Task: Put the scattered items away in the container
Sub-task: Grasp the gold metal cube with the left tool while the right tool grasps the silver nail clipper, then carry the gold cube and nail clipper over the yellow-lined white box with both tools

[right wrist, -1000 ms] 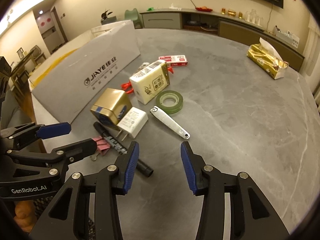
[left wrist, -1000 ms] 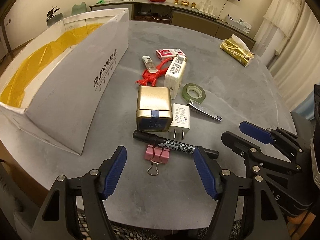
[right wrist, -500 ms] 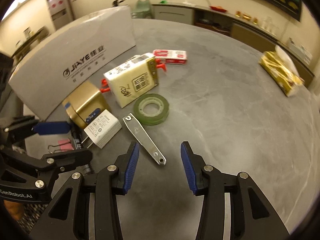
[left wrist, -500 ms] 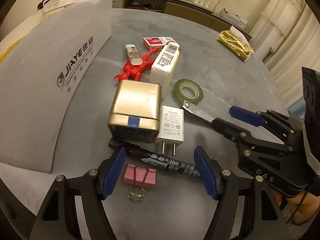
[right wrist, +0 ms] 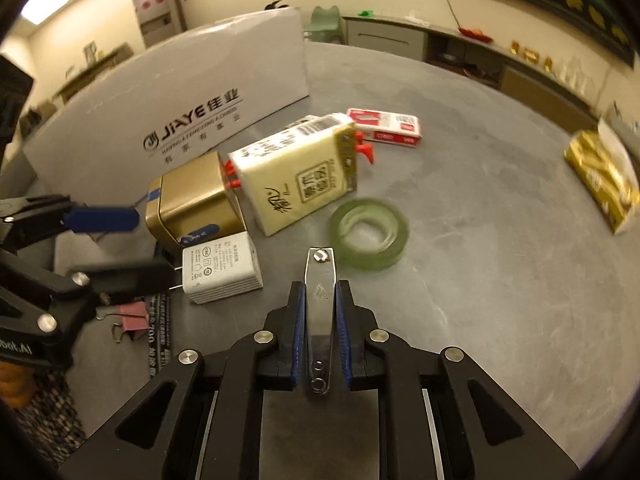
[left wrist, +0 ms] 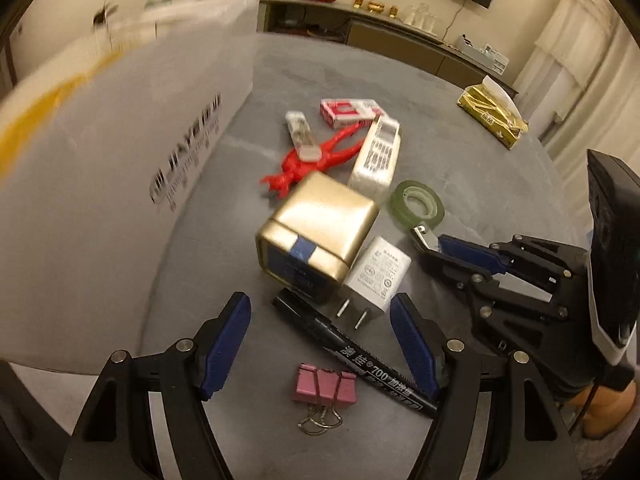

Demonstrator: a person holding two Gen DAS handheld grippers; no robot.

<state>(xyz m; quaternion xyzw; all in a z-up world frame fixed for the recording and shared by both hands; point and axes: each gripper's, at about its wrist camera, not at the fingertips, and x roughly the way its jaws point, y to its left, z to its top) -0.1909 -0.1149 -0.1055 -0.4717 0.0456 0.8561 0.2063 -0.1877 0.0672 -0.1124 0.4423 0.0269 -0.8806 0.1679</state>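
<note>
Steel nail clipper [right wrist: 320, 312] at lower centre: your right gripper [right wrist: 320, 328] is clamped on it, still at table level; left gripper [left wrist: 320, 344] gapes wide over the marker [left wrist: 352, 356]. Next, lift and carry to the white box [right wrist: 192, 92], upper left

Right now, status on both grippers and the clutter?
Right gripper shut on nail clipper. Left gripper open, straddling black marker. White box stands beside the pile. Tape roll just ahead of the clipper.
</note>
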